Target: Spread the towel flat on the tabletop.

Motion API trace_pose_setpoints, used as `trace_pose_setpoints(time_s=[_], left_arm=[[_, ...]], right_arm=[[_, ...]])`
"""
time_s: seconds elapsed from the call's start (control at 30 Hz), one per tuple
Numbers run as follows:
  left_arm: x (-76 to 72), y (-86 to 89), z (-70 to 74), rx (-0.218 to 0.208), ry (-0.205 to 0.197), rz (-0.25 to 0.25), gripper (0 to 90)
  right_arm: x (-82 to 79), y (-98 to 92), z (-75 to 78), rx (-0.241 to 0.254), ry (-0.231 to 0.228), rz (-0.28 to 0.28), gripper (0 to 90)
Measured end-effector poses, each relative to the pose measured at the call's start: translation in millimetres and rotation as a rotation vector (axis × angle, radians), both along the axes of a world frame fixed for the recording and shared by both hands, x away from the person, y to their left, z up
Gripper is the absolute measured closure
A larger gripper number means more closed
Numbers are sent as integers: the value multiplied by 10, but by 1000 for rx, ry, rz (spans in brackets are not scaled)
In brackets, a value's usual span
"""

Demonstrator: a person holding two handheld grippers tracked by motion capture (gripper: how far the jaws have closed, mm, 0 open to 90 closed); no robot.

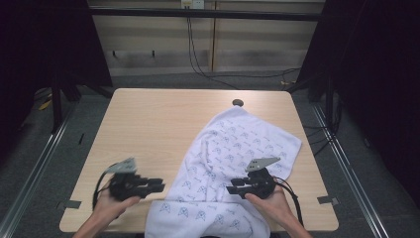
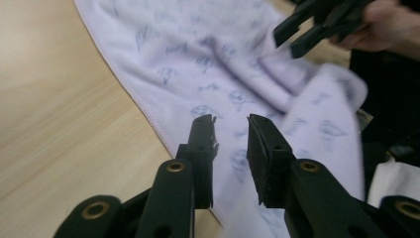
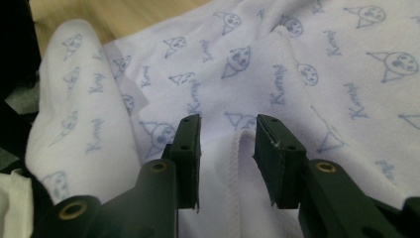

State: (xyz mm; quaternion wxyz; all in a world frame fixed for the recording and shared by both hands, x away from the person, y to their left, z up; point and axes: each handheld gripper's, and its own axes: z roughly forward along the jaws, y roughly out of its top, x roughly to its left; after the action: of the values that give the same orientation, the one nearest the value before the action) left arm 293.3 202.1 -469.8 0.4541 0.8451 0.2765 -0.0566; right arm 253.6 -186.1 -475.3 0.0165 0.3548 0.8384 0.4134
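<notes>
Across the table (image 1: 148, 119), the towel (image 1: 237, 144) (printed) runs diagonally, near-left to far-right; both claws gape empty.

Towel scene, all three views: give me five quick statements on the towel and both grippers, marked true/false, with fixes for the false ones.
1. The towel is white with a blue printed pattern. True.
2. The left gripper is clamped on the towel's edge. False: its jaws stand open with a gap between them, nothing held.
3. The towel hangs over the near edge of the table. True: in the high view its lower part runs past the table's front edge.
4. The right gripper has its jaws open, with a stitched hem of the towel lying in the gap. True.
5. The towel is folded into a neat square at the table's centre. False: it lies spread and rumpled on the right half.
</notes>
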Motion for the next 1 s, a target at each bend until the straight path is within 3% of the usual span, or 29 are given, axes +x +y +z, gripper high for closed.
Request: trace_pose_setpoints(time_s=[0.03,0.07,0.1,0.17,0.2,0.3,0.4,0.67,0.7,0.73,0.8,0.97,1.0], left_arm=[[92,-124,-69,84,-23,-1,681],[171,-226,-124,104,-19,-13,657],[216,-292,-159,85,-4,-17,658],[289,-468,-233,97,-20,-29,659],[303,-517,-262,121,-28,-31,659],[264,-576,-315,132,-65,-13,690],[134,-529,-307,178,-142,6,708],[-144,-200,-309,184,-156,73,755],[-144,-200,-309,184,-156,73,757],[-178,-155,-299,193,-150,75,757],[-216,-108,-292,200,-145,81,757],[-359,78,-289,172,-94,91,764],[-407,119,-285,161,-68,85,764]], right_arm=[[9,16,-16,-12,14,0,621],[20,27,-40,-16,23,7,620],[18,34,-61,-27,30,8,616],[2,50,-100,-21,46,17,613],[-15,60,-108,-32,54,20,649],[-83,38,-90,-35,34,23,834],[-165,-103,-11,28,24,-7,883],[-589,-595,130,65,-17,-111,883],[-589,-595,130,65,-17,-111,883],[-712,-698,167,79,-21,-138,883],[-801,-770,189,69,-29,-156,882],[-1060,-981,246,65,-34,-194,880],[-1107,-1010,255,58,-33,-195,874]])
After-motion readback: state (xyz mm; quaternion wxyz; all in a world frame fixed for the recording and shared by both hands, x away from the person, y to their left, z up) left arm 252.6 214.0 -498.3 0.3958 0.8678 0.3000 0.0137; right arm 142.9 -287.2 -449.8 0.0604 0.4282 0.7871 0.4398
